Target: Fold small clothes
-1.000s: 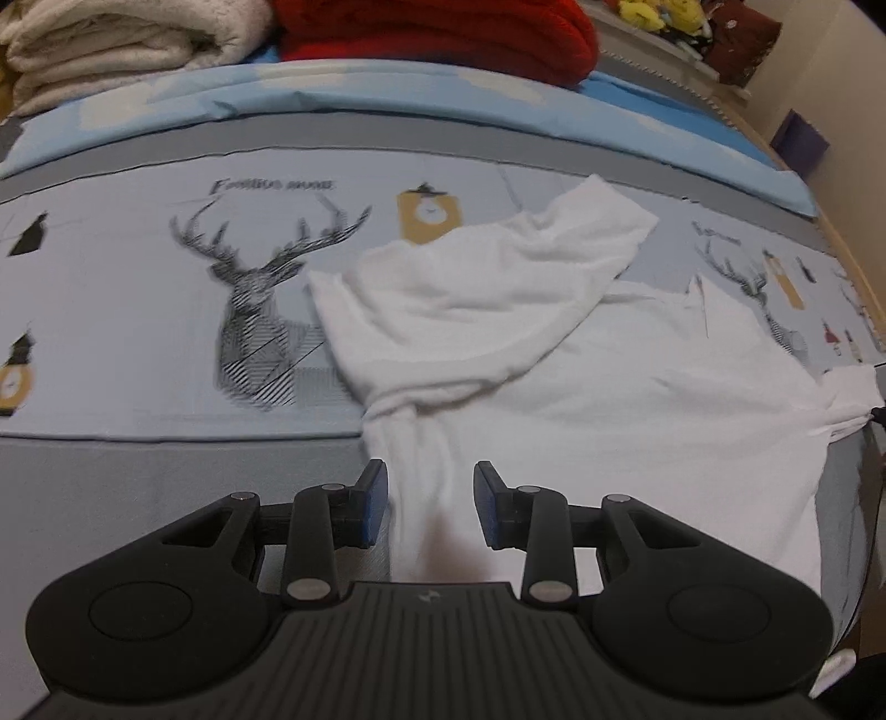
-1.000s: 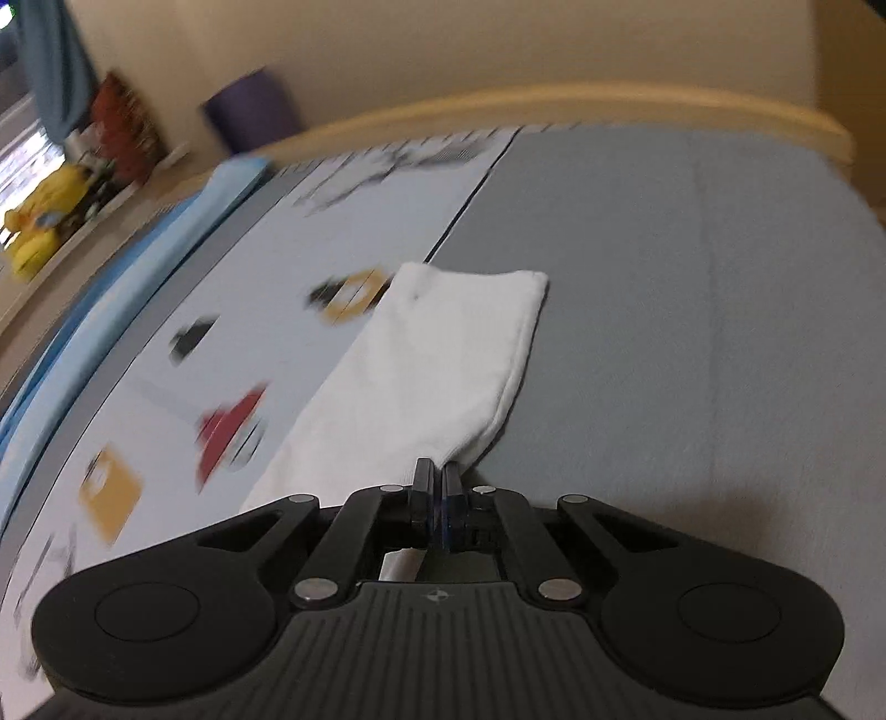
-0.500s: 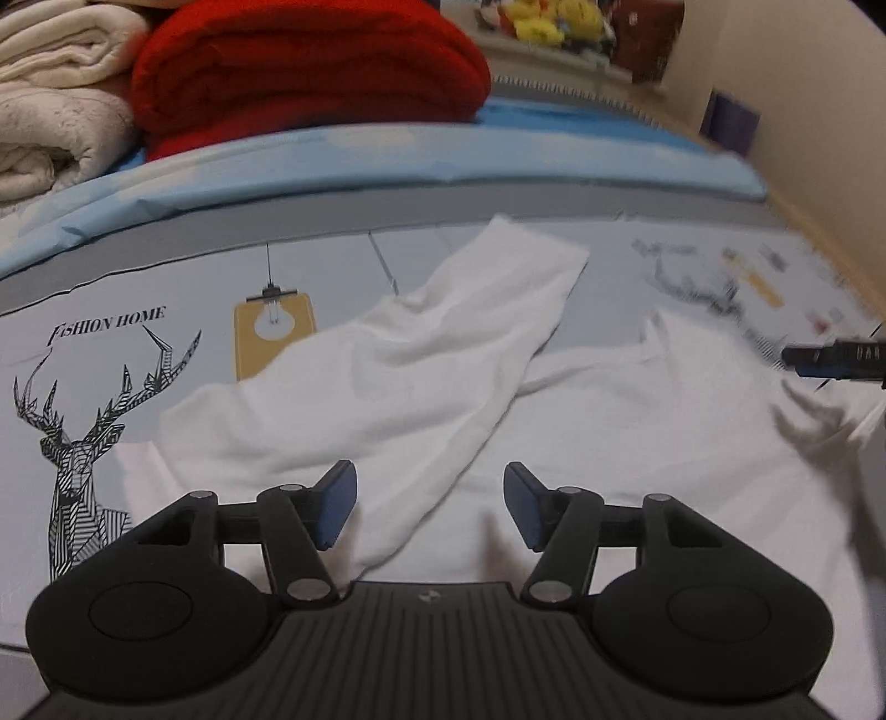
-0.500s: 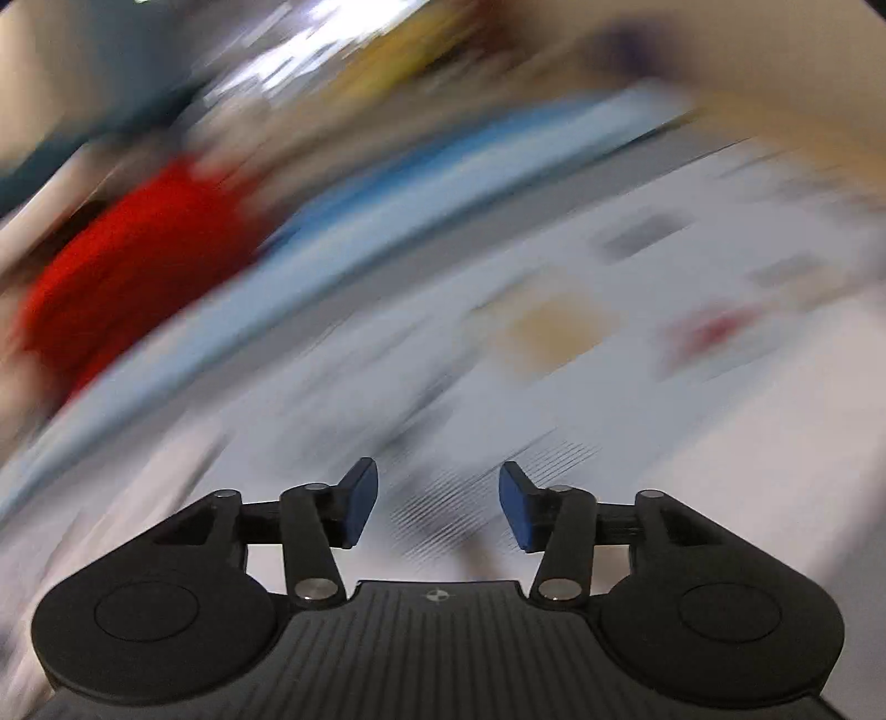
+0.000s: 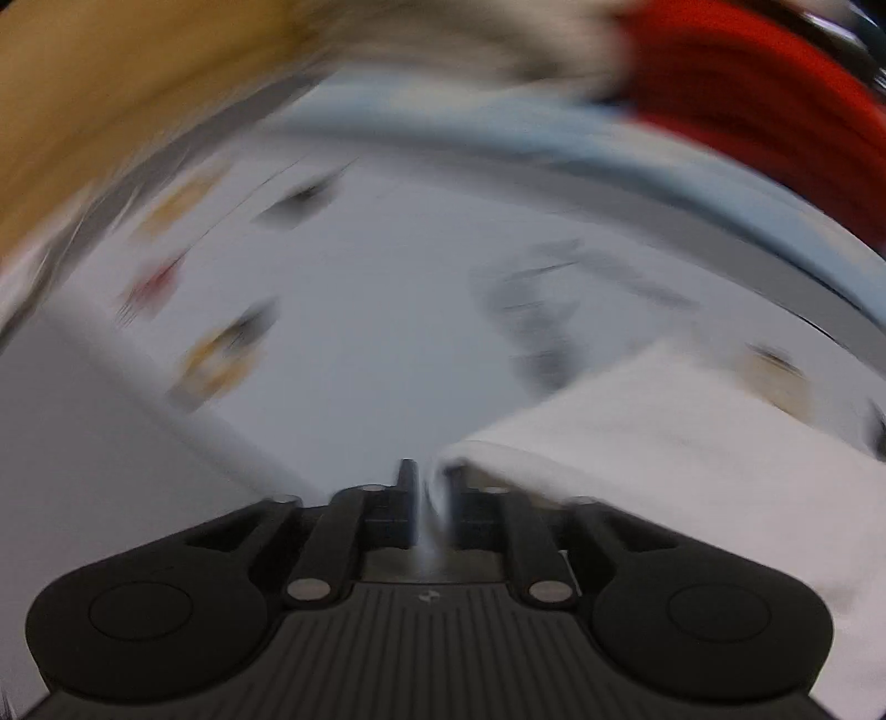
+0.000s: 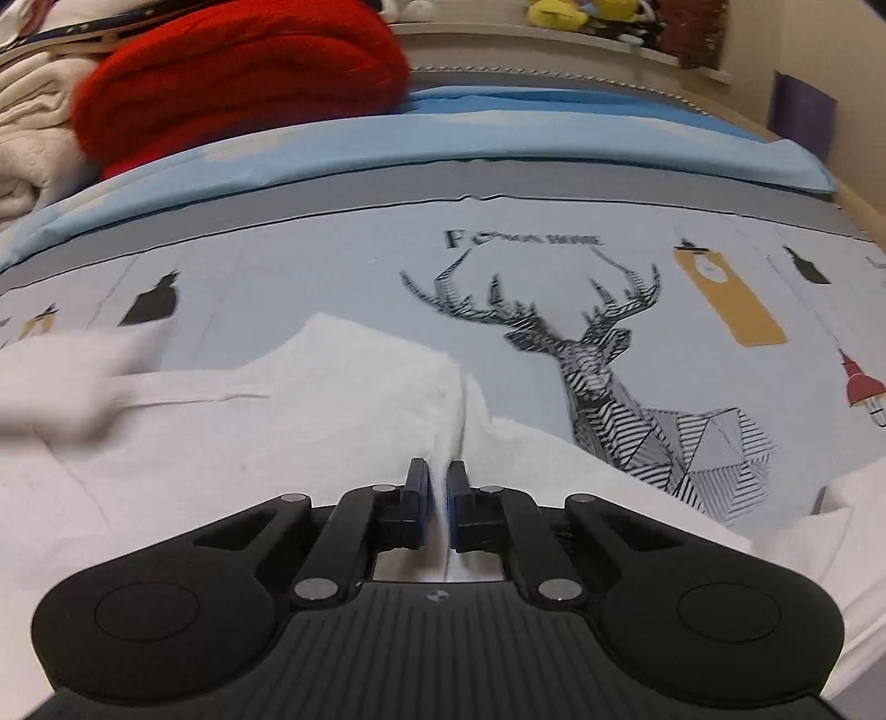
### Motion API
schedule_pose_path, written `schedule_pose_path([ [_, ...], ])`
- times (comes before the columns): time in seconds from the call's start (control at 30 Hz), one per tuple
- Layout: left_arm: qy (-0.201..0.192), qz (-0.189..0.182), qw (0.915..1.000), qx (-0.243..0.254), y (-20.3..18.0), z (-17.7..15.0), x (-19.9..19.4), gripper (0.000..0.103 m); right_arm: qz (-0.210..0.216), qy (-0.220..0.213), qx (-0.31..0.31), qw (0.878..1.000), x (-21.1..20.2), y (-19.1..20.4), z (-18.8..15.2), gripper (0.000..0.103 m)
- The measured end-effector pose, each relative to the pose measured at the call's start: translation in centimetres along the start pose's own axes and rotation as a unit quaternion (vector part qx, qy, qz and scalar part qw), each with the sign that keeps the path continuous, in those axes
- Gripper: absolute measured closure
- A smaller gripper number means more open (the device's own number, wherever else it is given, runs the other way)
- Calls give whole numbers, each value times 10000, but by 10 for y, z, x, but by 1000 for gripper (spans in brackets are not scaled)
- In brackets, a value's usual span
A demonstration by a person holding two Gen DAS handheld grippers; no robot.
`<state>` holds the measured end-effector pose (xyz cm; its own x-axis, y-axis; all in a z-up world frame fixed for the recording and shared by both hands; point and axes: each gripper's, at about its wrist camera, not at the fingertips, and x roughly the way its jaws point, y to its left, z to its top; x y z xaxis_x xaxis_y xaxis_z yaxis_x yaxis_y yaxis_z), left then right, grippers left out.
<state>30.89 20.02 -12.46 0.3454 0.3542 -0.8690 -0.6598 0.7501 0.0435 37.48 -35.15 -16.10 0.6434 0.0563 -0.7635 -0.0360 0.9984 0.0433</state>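
Bed sheet [image 6: 310, 310] pale blue-grey, deer print [image 6: 581, 354], grey band, blue strip behind. Red blanket [image 6: 238, 72] and cream blanket [image 6: 27, 138] stacked far side. Yellow plush toys [image 6: 581, 14] on shelf. Beige wall [image 6: 819, 44] right.

Lighting is soft, even indoor light; no glare, only faint shadow beneath the jaws. The left wrist view is heavily motion-blurred: the bedsheet [image 5: 354, 310] print ahead of the jaws smears into streaks. The right wrist view is mostly sharp ahead of the jaws, with blur at far left. Fisheye distortion bends the bed's edges in both views.
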Motion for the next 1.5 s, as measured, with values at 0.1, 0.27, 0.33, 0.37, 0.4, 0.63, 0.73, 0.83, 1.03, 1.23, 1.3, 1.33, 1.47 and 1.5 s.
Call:
schedule_pose_path([
  [0.1, 999, -139, 9882, -1150, 52, 3, 22, 52, -194, 50, -208, 9996, 5, 15, -2, 97],
  [0.27, 310, -166, 9965, -758, 35, 17, -24, 36, -329, 15, -456, 9984, 5, 24, -7, 97],
  [0.33, -41, -393, 9985, -374, 16, 25, -44, 36, -321, 1, -479, 9983, 4, 25, -8, 97],
  [0.37, -228, -453, 9985, -184, 8, 27, -53, 36, -306, -1, -461, 9985, 4, 24, -8, 97],
  [0.4, -450, -463, 9979, -12, 0, 29, -62, 36, -290, 0, -427, 9987, 4, 23, -7, 97],
  [0.63, -1457, 61, 9869, 687, -58, 9, -95, 36, -89, -39, -133, 9999, 0, 14, -4, 93],
  [0.73, -2133, 598, 9752, 39, -54, 10, -113, 37, -20, -7, -142, 9999, 1, 12, -4, 93],
  [0.83, -2246, -380, 9737, 18, -66, 8, -116, 37, 4, 58, -166, 9998, 2, 11, -3, 93],
  [1.03, -167, -2350, 9480, 2141, -168, -55, -47, 35, -10, 155, -112, 9998, 3, 12, 1, 93],
  [1.23, -512, -2003, 9173, 3403, -196, -84, -17, 102, 119, 188, -2, 9998, 1, 6, 2, 92],
  [1.3, -688, -1603, 9406, 2914, -170, -53, -16, 103, 129, 193, 17, 9997, 1, 5, 3, 90],
  [1.33, -838, -1287, 9563, 2490, -150, -30, -20, 103, 110, 192, 16, 9998, 0, 5, 3, 88],
  [1.47, -1596, 332, 9865, -119, -25, 44, -45, 103, -17, 104, -6, 9999, -3, 7, 7, 80],
  [1.5, -1781, 966, 9757, -840, 15, 56, -50, 103, -38, 64, 3, 10000, -4, 8, 8, 79],
])
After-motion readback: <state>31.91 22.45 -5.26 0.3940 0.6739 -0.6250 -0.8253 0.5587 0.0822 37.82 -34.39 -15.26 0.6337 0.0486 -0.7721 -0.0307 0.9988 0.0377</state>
